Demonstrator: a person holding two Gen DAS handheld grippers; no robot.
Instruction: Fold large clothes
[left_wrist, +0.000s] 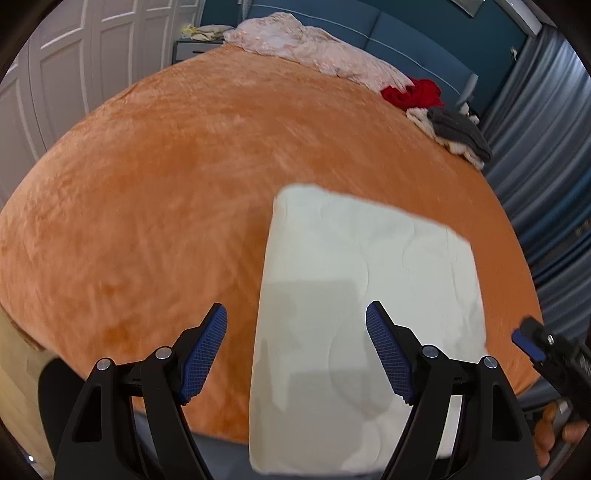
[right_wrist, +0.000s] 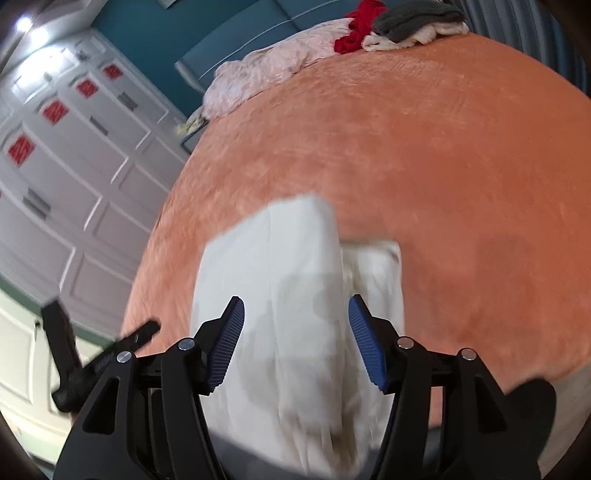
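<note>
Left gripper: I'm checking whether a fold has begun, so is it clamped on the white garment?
No, the left gripper hangs open above the white garment, its blue pads touching nothing.

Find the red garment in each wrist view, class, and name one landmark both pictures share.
Left wrist view: the red garment lies upper right, at the far edge of the orange bed cover, beside a grey and cream pile.
Right wrist view: the red garment is at top centre, left of the same pile.
Shared landmark: the folded white cloth ahead of each hand-held gripper.
</note>
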